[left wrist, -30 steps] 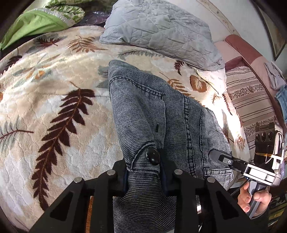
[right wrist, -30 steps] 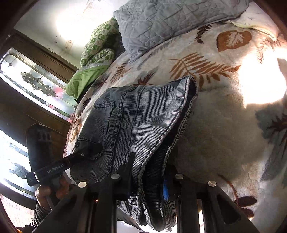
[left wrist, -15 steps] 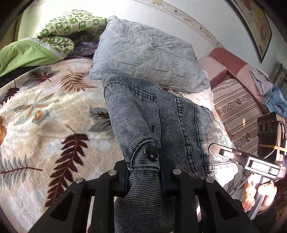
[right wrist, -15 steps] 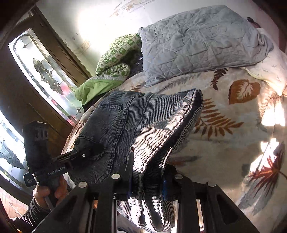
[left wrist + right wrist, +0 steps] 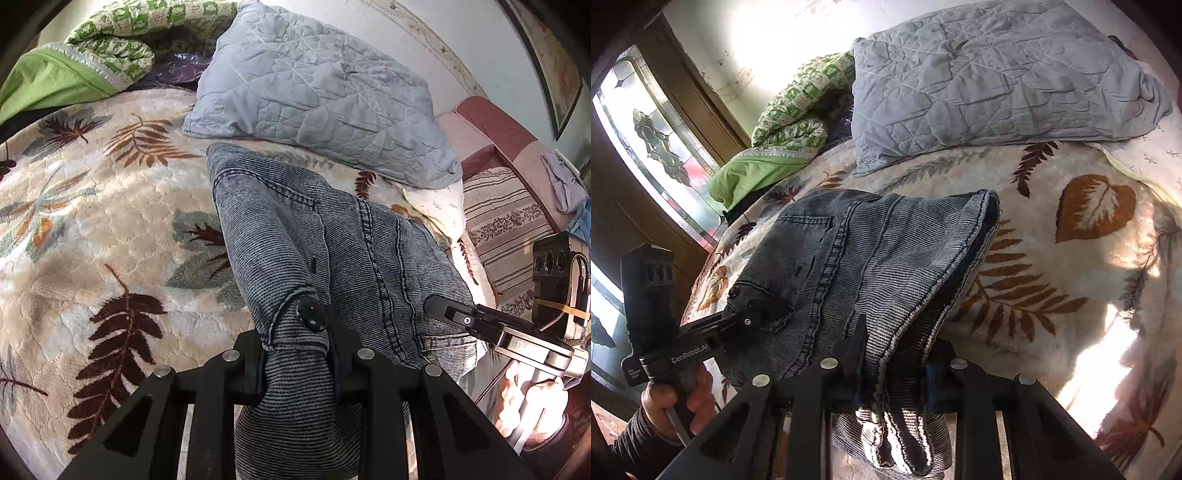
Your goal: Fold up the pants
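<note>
**Both tools clamped on the jeans over the bed**

The grey-washed pants (image 5: 332,240) are stretched out over the leaf-print bed blanket (image 5: 92,221), far end reaching toward the grey quilted pillow (image 5: 314,92). Left tool (image 5: 295,354) is pinched tight on the waistband right by the black button (image 5: 312,314). Right tool (image 5: 894,373) is squeezed closed on a bunched stack of hems. A green patterned quilt (image 5: 790,125) sits by the window (image 5: 646,129).

blanket (image 5: 92,236) open left | pillow (image 5: 317,96) blocks beyond pants (image 5: 314,236)
</note>
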The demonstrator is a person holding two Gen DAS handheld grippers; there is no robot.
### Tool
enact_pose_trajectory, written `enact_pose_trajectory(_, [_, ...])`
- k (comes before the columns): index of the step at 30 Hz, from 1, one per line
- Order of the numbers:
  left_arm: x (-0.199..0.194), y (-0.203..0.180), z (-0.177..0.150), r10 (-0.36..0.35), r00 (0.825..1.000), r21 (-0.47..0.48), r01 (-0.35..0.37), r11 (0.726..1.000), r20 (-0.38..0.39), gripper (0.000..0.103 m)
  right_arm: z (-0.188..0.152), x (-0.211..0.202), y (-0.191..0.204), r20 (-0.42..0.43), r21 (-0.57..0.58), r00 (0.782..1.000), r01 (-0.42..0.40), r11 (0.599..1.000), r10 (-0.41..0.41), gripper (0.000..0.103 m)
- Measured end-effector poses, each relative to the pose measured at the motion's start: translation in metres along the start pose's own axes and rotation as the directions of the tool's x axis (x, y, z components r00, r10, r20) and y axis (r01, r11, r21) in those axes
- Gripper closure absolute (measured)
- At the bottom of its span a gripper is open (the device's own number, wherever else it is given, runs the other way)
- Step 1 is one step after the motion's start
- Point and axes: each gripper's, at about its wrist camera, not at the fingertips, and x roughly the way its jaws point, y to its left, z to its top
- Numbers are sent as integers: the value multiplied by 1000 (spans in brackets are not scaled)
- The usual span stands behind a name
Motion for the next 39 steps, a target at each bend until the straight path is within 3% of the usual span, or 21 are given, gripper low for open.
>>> enact_pose_trajectory(2, [16,6,-4,29,998,-16,-30,999,-48,67,-5,17,-9,-33,24,999,6,1000,-5,76])
enact_pose_trajectory(5, [15,14,-10,44,999,-47,-45,998,-28,38,-15,34,-24,-76,68,996,44,997,-39,64])
enact_pose_trajectory(6, [11,15,-10,59,998,-50,-60,997,-24,29,-17,34,-27,-73,78,996,53,996,-48,51])
enact_pose_trajectory(7, [7,14,-11,72,997,-48,-72,996,-20,28,-18,31,-28,-74,80,995,73,994,-67,43])
enact_pose_trajectory(13, [-39,9,-21,141,987,-15,-140,990,72,27,-17,-13,-19,9,93,986,164,982,-165,43])
enact_pose_trajectory(18, [-54,3,-37,164,982,-25,-162,986,92,23,-36,-37,9,76,57,984,155,986,-159,40])
enact_pose_trajectory(21, [-38,1,-51,218,975,10,-219,976,50,23,-50,-21,17,44,34,980,192,981,-193,39])
enact_pose_trajectory(24, [-19,9,-60,238,971,-9,-238,971,7,18,-66,12,8,-82,33,966,248,968,-245,38])
enact_pose_trajectory(25, [-20,10,-62,240,971,-24,-240,970,17,18,-70,18,6,-91,21,960,268,963,-265,31])
enact_pose_trajectory(27, [-23,6,-61,255,967,-16,-255,967,24,18,-71,17,5,-81,26,953,296,955,-293,25])
enact_pose_trajectory(29, [-29,-1,-59,278,960,11,-279,960,44,18,-69,13,3,-97,51,955,287,957,-281,25])
enact_pose_trajectory(36, [-62,-20,-67,282,949,35,-289,957,139,18,-78,-24,22,-7,44,960,281,959,-281,24])
enact_pose_trajectory(39, [-70,-25,-78,309,936,49,-321,946,172,15,-93,-41,35,45,47,968,246,968,-248,4])
